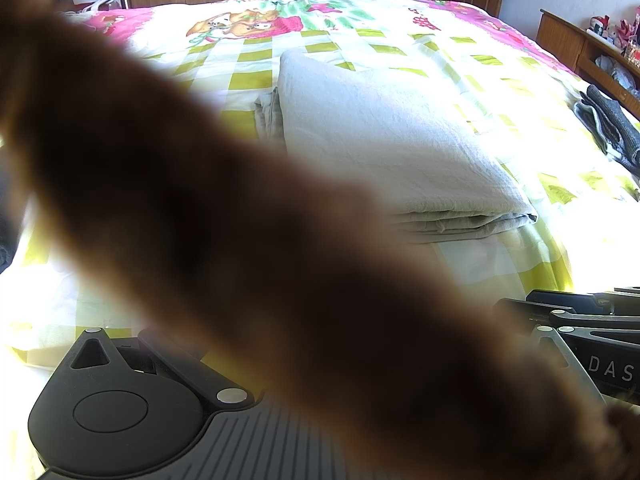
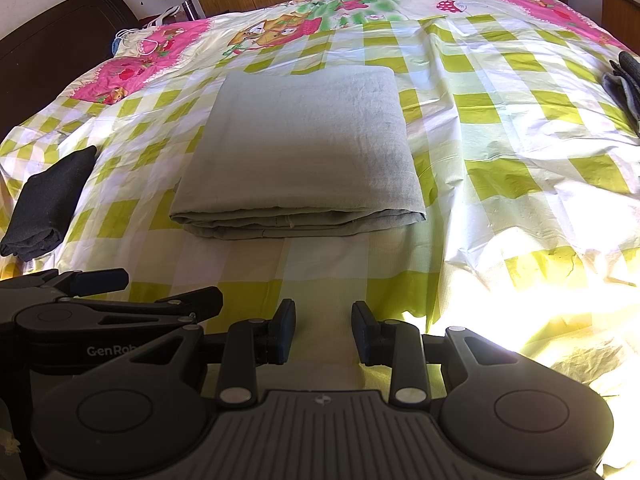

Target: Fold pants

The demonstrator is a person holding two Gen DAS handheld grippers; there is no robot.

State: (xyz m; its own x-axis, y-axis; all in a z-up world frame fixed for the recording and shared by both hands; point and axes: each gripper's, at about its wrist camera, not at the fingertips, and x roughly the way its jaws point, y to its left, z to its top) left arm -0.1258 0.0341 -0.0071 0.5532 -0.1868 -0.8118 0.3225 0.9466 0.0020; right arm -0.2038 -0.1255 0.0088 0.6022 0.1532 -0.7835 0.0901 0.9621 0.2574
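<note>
- Pants (image 2: 298,148), pale grey-green, lie folded in a neat square stack in the middle of the bed cover (image 2: 500,128).
- The right gripper (image 2: 323,330) hovers over the near edge of the bed, just short of the pants. Its jaws stand apart with nothing between them.
- The left gripper (image 2: 120,296) sits close beside it. In its own view, a big brown blur, maybe a finger, covers its jaws, so I cannot tell how they stand.
- A dark cloth (image 2: 48,204) lies folded to the left.
</note>
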